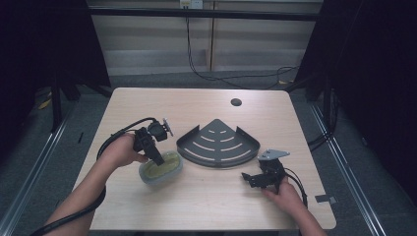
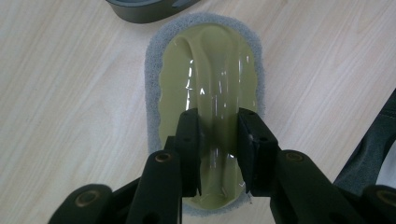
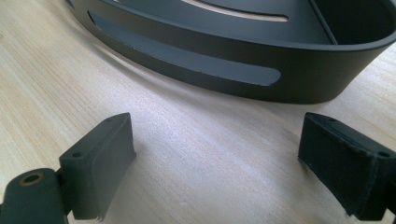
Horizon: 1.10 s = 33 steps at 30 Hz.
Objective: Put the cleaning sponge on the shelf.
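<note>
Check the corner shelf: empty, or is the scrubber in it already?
Empty. The corner shelf shows bare slots; the scrubber sits outside it on the table, its handle clamped by the left gripper.

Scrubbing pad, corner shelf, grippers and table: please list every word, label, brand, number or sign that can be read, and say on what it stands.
None: no readable text in any view.
Scrubbing pad, held by the left gripper: plain green handle, no print.
Corner shelf: only slots, no brand.
Right gripper: no marking.
Table: bare wood grain.
Wall fitting at the high view's top: too small to read.
</note>
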Each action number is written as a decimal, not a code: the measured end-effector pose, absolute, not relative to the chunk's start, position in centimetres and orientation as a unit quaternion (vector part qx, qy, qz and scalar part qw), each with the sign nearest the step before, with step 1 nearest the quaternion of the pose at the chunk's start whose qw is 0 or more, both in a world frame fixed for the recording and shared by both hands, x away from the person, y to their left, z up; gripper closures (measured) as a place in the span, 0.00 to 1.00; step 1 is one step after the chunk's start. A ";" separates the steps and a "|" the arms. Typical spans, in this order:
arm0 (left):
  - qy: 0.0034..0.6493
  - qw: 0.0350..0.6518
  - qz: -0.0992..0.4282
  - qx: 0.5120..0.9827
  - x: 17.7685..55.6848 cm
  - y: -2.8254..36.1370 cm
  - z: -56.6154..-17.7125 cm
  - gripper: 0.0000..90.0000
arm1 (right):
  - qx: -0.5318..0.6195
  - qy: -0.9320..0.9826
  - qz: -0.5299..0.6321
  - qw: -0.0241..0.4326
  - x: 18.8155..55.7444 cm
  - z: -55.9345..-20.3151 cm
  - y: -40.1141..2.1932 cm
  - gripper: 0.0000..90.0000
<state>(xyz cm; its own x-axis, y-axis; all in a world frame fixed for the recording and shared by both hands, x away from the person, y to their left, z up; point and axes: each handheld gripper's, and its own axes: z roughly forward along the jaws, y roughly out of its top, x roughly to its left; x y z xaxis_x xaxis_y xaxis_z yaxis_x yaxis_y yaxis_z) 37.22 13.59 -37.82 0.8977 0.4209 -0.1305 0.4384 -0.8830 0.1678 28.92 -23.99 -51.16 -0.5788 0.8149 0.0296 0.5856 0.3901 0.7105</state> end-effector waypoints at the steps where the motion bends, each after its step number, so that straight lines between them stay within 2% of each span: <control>1: 0.223 0.098 -0.044 0.969 37.3 13.5 -37.7 0.80 | 0.429 0.817 0.348 0.164 28.9 -51.2 -24.0 0.11; 33: 0.233 0.111 -0.028 0.966 40.2 12.2 -34.7 0.80 | 0.428 0.817 0.349 0.166 28.9 -51.2 -24.0 0.11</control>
